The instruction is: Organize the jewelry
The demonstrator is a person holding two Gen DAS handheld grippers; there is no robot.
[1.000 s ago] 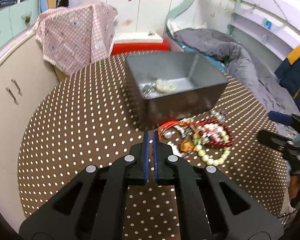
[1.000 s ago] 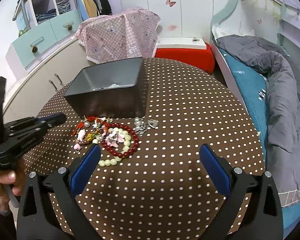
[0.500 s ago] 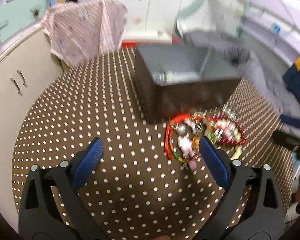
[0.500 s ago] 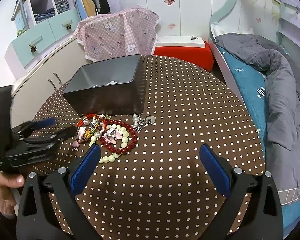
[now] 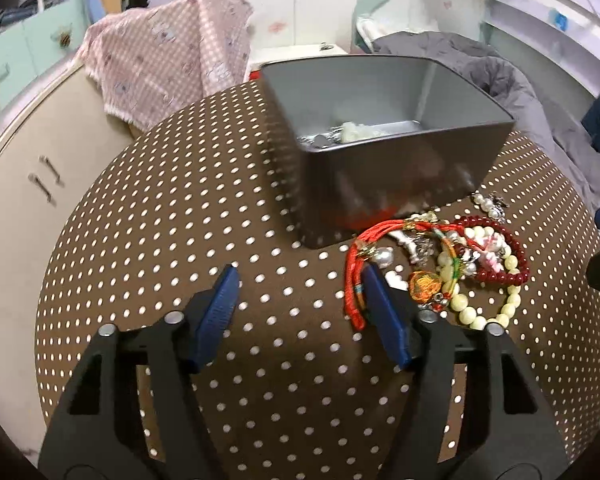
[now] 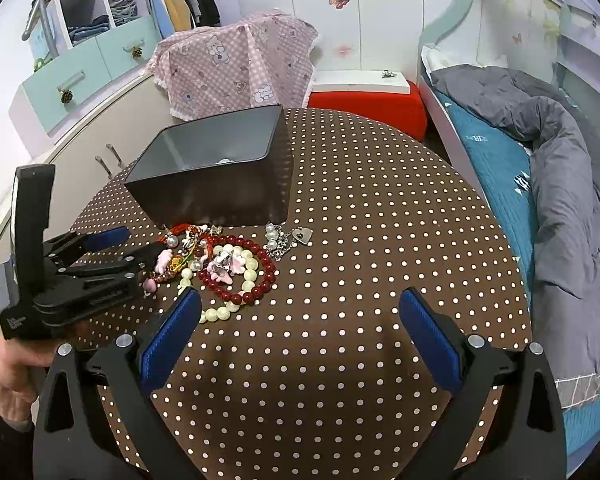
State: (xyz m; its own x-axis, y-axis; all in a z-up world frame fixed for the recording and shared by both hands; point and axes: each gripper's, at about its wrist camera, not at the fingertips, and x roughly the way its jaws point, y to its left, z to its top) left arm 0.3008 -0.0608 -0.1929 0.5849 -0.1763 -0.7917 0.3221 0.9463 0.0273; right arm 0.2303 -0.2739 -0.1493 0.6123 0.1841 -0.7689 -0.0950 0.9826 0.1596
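Gleaming round beads (image 5: 496, 276), braided red cord (image 5: 354, 276), smooth grey rectangular bin (image 5: 404, 160)

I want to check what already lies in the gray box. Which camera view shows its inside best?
The left wrist view: it looks down into the gray box, showing pale and silvery pieces on the bottom. The right wrist view shows mostly the outer wall and a pale glimpse.

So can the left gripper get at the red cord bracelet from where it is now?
Probably yes. The left gripper has just been closing but is open, nothing between its fingers. The red cord bracelet lies at the pile's near edge, just outside the right finger; a small sideways shift should straddle it.
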